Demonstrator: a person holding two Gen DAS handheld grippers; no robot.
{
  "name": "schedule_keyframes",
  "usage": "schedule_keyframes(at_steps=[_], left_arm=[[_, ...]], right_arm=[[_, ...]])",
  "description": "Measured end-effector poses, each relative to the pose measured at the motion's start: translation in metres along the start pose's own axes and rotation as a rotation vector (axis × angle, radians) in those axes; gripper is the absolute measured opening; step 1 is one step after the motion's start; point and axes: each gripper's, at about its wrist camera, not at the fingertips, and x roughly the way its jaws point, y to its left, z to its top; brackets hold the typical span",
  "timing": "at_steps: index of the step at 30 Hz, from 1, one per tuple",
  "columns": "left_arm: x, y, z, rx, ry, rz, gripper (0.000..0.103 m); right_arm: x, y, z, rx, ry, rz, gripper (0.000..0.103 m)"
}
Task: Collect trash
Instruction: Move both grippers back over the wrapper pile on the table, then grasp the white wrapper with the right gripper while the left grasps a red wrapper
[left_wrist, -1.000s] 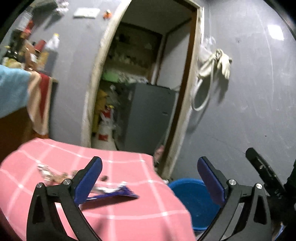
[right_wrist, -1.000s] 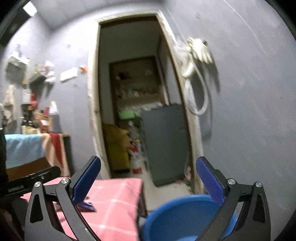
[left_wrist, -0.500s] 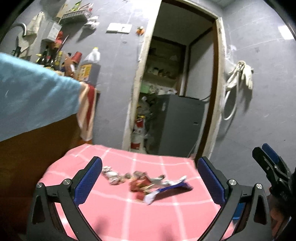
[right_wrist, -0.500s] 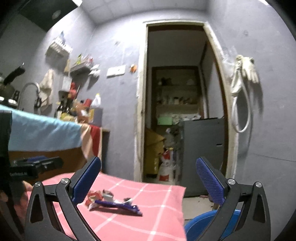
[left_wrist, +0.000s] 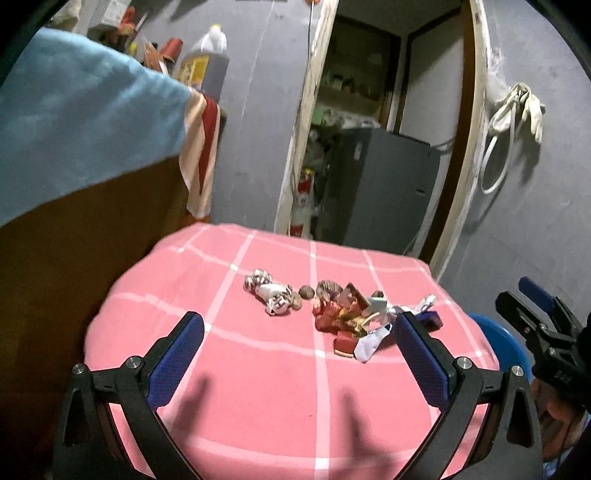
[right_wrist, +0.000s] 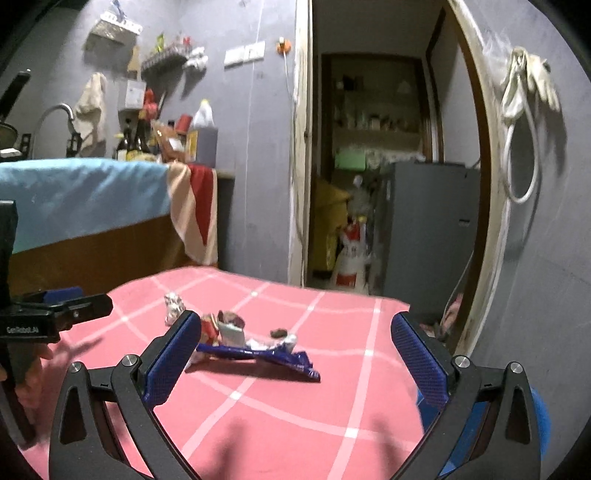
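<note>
The trash (left_wrist: 332, 306) lies in a loose cluster near the middle of the pink checked table (left_wrist: 258, 406): crumpled silver wrappers (left_wrist: 271, 293) to the left, red and gold scraps (left_wrist: 338, 314) in the centre, and a long blue wrapper (right_wrist: 258, 356) at the right end. A blue bin (left_wrist: 491, 332) sits just past the table's right edge, low beside it.

The left gripper (left_wrist: 299, 350) hovers over the near half of the table, its fingers spread wide and empty. The right gripper (right_wrist: 291, 354) hangs lower, also spread and empty, with the blue wrapper framed between its fingers.

The step in hand looks like the approach to a first pick. The blue wrapper is likely the best start for the right gripper, being nearest the bin and lying flat and long; it probably wants a pinch across its narrow width, coming down close to the cloth. The left gripper is better placed for the silver wrappers. Thin foil may slip or drag neighbouring scraps, so a slow, square closing should help.
</note>
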Motion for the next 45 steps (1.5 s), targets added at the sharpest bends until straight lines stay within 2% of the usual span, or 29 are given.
schedule_keyframes(at_steps=[9,11,15,17,18,23,24,28,32,35,39,45], left_arm=[[0.035,-0.005,0.008,-0.007,0.101,-0.036,0.1],[0.043,-0.007,0.011,-0.001,0.12,-0.047,0.094],[0.06,-0.007,0.016,-0.007,0.172,-0.08,0.08],[0.07,-0.007,0.016,-0.015,0.211,-0.105,0.071],[0.074,-0.007,0.016,-0.021,0.227,-0.118,0.068],[0.09,-0.007,0.013,-0.044,0.292,-0.165,0.056],[0.093,-0.007,0.013,-0.046,0.303,-0.17,0.054],[0.097,-0.007,0.013,-0.058,0.326,-0.191,0.048],[0.099,-0.01,0.015,-0.053,0.337,-0.195,0.036],[0.099,-0.012,0.014,-0.042,0.348,-0.188,0.026],[0.098,-0.01,0.012,-0.045,0.355,-0.185,0.023],[0.09,-0.007,0.008,-0.051,0.355,-0.197,0.017]], right_arm=[[0.047,-0.018,0.01,0.087,0.117,0.038,0.103],[0.061,-0.022,0.012,0.103,0.147,0.054,0.101],[0.087,-0.023,0.013,0.119,0.243,0.097,0.083],[0.096,-0.022,0.009,0.123,0.292,0.117,0.079],[0.1,-0.02,0.007,0.122,0.315,0.121,0.071],[0.111,-0.015,-0.007,0.11,0.415,0.143,0.049],[0.112,-0.015,-0.01,0.117,0.431,0.152,0.048],[0.113,-0.019,-0.013,0.14,0.442,0.166,0.045],[0.114,-0.018,-0.013,0.137,0.448,0.17,0.038],[0.113,-0.017,-0.014,0.132,0.453,0.182,0.026],[0.112,-0.014,-0.016,0.119,0.455,0.173,0.018],[0.107,-0.012,-0.015,0.112,0.437,0.162,0.012]])
